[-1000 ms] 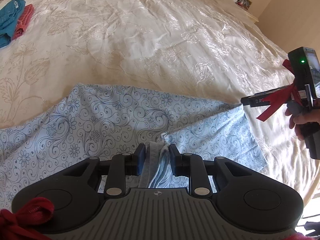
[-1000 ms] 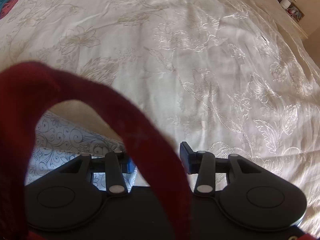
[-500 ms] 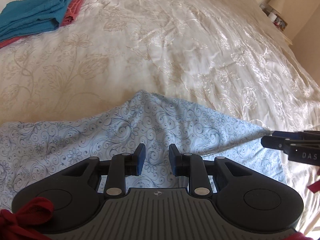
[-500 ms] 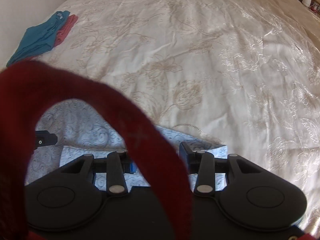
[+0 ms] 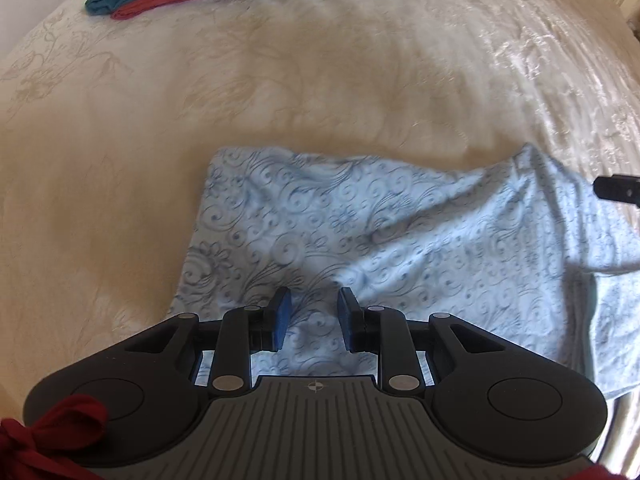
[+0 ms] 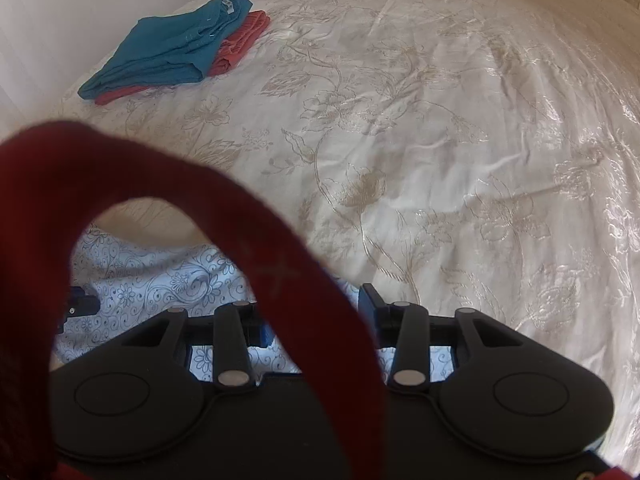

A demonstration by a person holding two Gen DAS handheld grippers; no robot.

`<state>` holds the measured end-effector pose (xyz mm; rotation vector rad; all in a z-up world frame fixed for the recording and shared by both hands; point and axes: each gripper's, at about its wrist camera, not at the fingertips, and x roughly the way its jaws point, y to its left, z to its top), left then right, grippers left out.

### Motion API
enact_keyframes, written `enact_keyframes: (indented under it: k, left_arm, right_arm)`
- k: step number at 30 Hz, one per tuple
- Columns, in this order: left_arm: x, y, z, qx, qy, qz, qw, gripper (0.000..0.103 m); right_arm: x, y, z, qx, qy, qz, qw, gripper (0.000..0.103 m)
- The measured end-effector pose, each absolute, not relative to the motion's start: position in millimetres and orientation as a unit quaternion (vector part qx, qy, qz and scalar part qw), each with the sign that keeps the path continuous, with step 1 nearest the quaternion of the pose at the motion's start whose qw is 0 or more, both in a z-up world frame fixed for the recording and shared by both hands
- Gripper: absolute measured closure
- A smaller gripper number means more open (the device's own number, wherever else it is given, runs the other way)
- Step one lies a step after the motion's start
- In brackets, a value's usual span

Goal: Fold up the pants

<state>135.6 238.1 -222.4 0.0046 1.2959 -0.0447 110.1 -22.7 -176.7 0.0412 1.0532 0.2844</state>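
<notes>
My left gripper (image 5: 311, 318) hangs released over the light blue patterned pants (image 5: 400, 248), which lie rumpled on the bed (image 5: 280, 80) across the lower middle of the frame. My right gripper (image 6: 316, 312) is spread too, but a red strap (image 6: 280, 264) blocks its gap. Folded teal clothes (image 6: 168, 52) and red clothes (image 6: 240, 42) sit upper left.

The left gripper (image 5: 312, 320) was seen as black plastic with blue pads, silver screws, a ribbed grey housing with a crosshair mark, and a dark red ribbon (image 5: 48, 436).
</notes>
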Motion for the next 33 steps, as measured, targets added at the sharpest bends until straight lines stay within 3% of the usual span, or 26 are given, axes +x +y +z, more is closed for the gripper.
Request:
enact_keyframes:
  k: [8,9,10,11,19,26,28,29,31,33]
  left_arm:
    - [136.5,250.9,-228.6,-0.013,0.614,-0.043,0.788,0.078]
    - [137.2,251.4,-229.0,-0.014,0.615,-0.043,0.787,0.078]
    - [137.3,253.8,-229.7,-0.016,0.616,-0.043,0.787,0.078]
    - [138.2,254.6,-229.9,-0.018,0.617,-0.044,0.786,0.078]
    - [141.9,261.1,-230.2,-0.032,0.621,-0.034,0.783,0.078]
    - [141.3,255.3,-230.3,-0.028,0.621,-0.03,0.783,0.078]
    - [140.6,254.2,-230.8,-0.03,0.62,-0.03,0.783,0.078]
    - [140.2,254.4,-231.1,-0.03,0.619,-0.03,0.784,0.078]
    - [139.6,254.0,-231.2,-0.028,0.618,-0.031,0.785,0.078]
    - [139.4,253.4,-231.0,-0.028,0.618,-0.031,0.785,0.078]
  right_arm:
    - [135.0,-8.0,-196.9,-0.029,0.522,0.199,0.829,0.053]
    - [135.4,-7.4,-198.3,-0.028,0.525,0.209,0.825,0.057]
    - [134.3,-5.9,-198.3,-0.028,0.524,0.221,0.822,0.082]
    - [130.2,-3.6,-196.1,-0.036,0.519,0.227,0.823,0.094]
    - [88.1,27.1,-181.0,-0.108,0.483,0.3,0.816,0.094]
    - [96.5,29.5,-181.3,-0.114,0.478,0.298,0.818,0.088]
    - [104.4,19.0,-172.9,-0.091,0.455,0.276,0.842,0.077]
    - [109.4,14.2,-169.9,-0.085,0.447,0.269,0.849,0.063]
    - [120.6,9.9,-171.2,-0.091,0.446,0.264,0.851,0.048]
    - [133.0,9.4,-180.4,-0.105,0.464,0.275,0.835,0.047]
